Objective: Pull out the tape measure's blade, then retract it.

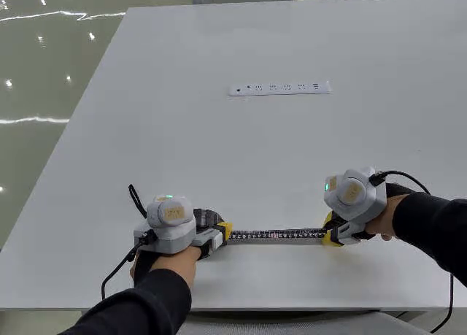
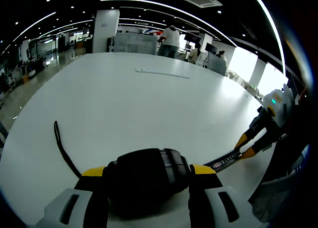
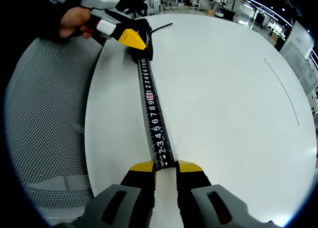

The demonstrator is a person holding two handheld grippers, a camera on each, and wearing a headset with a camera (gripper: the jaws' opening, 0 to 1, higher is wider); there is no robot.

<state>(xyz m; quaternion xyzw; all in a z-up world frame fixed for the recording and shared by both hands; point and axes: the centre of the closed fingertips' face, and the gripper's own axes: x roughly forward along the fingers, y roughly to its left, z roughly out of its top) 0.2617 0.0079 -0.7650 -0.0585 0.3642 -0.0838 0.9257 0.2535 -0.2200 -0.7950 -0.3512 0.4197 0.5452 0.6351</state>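
Observation:
A black tape measure case (image 2: 146, 181) sits clamped between the yellow-tipped jaws of my left gripper (image 1: 216, 235) near the table's front edge. Its wrist strap (image 2: 62, 146) trails off to the left. The dark numbered blade (image 1: 277, 235) stretches flat along the table from the case to my right gripper (image 1: 332, 236). In the right gripper view the blade (image 3: 153, 111) runs away from me toward the case (image 3: 141, 41), and my right gripper (image 3: 165, 167) is shut on the blade's end. The other gripper (image 2: 251, 141) pinches the blade (image 2: 226, 162) at the right of the left gripper view.
A white power strip (image 1: 279, 88) lies flat farther back on the white table (image 1: 292, 145). The table's front edge (image 1: 277, 298) runs just below both grippers. A mesh chair (image 3: 44, 133) stands beside the table. People stand in the background beyond the far edge.

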